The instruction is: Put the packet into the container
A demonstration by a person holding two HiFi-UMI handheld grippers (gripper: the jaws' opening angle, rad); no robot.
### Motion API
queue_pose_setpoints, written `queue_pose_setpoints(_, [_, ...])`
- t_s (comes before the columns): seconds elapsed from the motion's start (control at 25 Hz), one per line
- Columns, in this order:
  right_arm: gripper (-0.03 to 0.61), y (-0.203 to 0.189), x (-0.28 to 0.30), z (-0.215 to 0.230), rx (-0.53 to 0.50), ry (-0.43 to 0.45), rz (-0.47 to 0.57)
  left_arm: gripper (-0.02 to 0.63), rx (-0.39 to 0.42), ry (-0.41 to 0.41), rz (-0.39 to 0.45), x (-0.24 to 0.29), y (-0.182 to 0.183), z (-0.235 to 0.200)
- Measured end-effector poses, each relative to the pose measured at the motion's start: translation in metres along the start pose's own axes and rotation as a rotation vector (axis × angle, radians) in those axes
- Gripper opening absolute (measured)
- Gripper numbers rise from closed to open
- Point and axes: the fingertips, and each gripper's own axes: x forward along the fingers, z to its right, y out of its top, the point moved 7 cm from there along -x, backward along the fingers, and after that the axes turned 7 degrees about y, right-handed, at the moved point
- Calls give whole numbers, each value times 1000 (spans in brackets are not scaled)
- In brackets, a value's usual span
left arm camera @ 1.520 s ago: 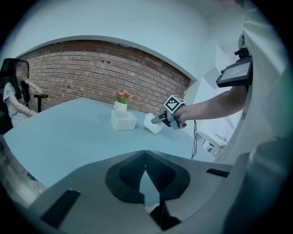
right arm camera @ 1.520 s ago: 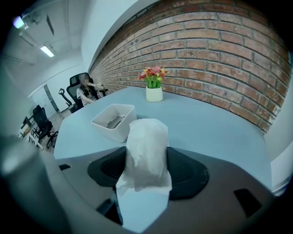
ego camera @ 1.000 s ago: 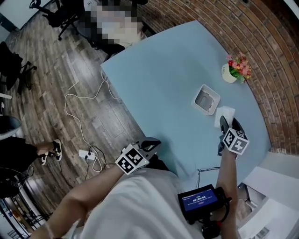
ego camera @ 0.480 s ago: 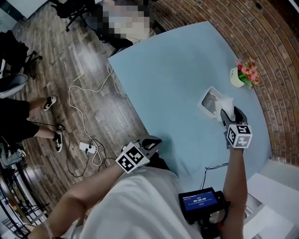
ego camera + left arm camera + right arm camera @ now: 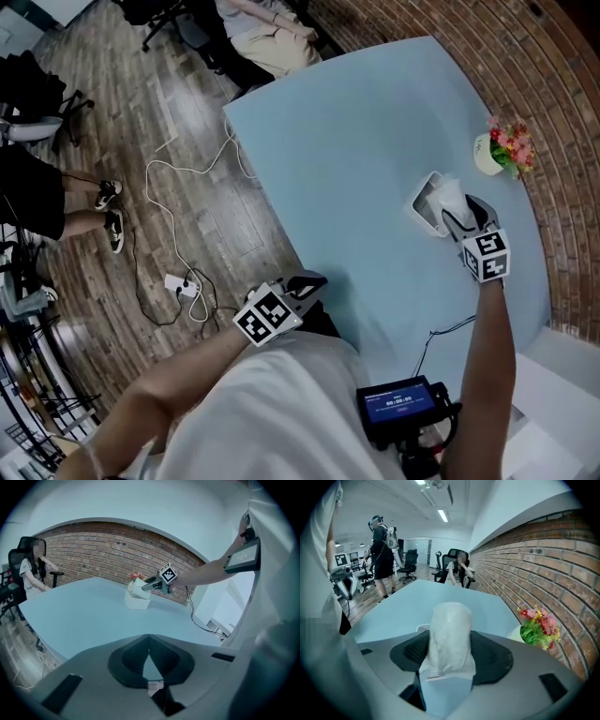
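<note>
Only in its own view, right gripper (image 5: 449, 620) tight on packet (image 5: 450, 644); left gripper (image 5: 149, 649) closed, empty.

Crinkled film, matt blue top, rough brick

The packet (image 5: 449, 639) is cloudy, wrinkled plastic film with a faint sheen. The ribbed pads (image 5: 415, 651) of the right gripper (image 5: 466, 217) look matt black, and its body looks like smooth grey plastic. The container (image 5: 427, 202) appears to be smooth white plastic. The table (image 5: 356, 141) has a smooth, matt, pale-blue top. The wall (image 5: 553, 84) is rough red brick with pale mortar, and the floor (image 5: 150, 131) is grey-brown wood-grain planking with a low sheen.
</note>
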Motion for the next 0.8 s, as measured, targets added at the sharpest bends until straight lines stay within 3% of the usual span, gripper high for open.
queue_pose_setpoints(0.4, [284, -4, 32, 1, -107, 110, -62, 11, -10, 2, -31, 6, -4, 3])
queue_pose_setpoints(0.8, [284, -16, 50, 0, -161, 163, -112, 11, -25, 12, -52, 12, -7, 6])
